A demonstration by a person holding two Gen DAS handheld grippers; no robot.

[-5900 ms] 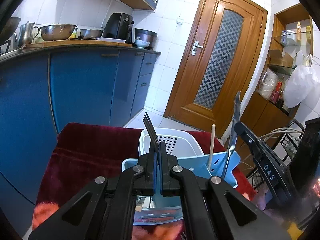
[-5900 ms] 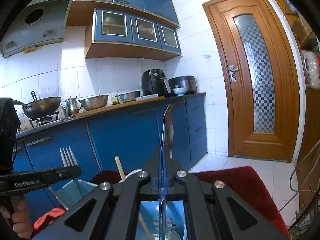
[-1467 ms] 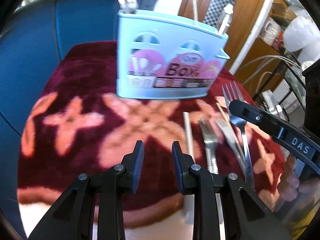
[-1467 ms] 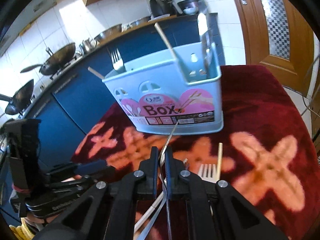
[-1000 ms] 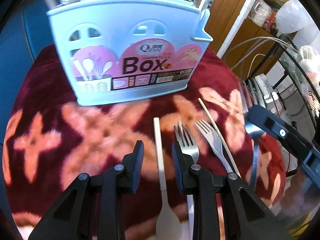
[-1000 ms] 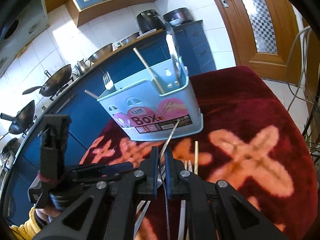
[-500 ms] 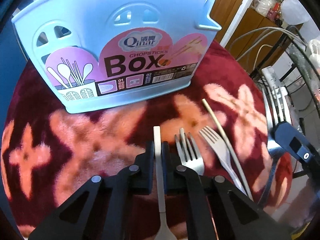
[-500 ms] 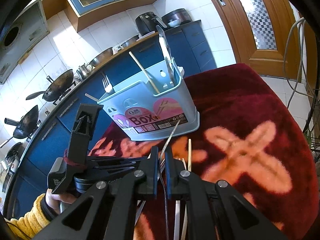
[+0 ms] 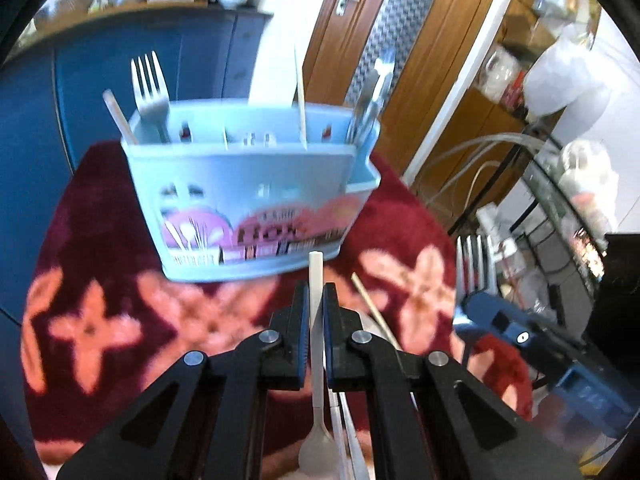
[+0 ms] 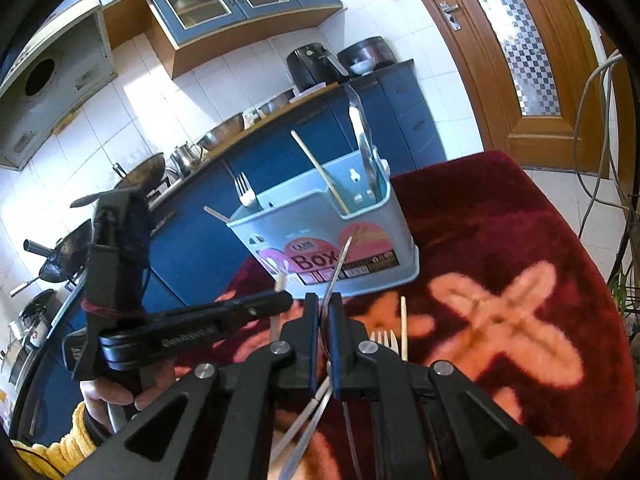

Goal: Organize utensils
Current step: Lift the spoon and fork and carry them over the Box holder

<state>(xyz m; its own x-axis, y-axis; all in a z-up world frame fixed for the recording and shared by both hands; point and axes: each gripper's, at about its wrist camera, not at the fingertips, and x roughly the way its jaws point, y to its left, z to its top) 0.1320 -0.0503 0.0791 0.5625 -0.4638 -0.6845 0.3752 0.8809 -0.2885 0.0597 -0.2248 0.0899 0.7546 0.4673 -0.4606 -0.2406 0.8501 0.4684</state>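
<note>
Left gripper [image 9: 316, 300]: jaws clenched on the handle of a white plastic spoon [image 9: 317, 380], whose stem end projects forward past the fingertips and whose bowl lies back beneath the gripper body. Right gripper [image 10: 323, 308]: jaws clenched on a metal fork [image 10: 336, 272], handle end pointing up and forward; in the left wrist view its tines [image 9: 474, 264] stand above the blue finger. Directly ahead of both grippers stands the light-blue utensil box [image 9: 256, 200], resting on the dark red floral cloth [image 9: 100, 280]. In the box: a fork [image 9: 150, 84] and a wooden stick [image 9: 118, 116] at its left end, a chopstick [image 9: 301, 96] in the middle, metal utensils [image 9: 372, 96] at its right end. Between the grippers and the box, on the cloth, lie a chopstick [image 10: 404, 326] and a white plastic fork [image 10: 384, 340]; further metal handles [image 10: 308, 420] lie below the right gripper.
</note>
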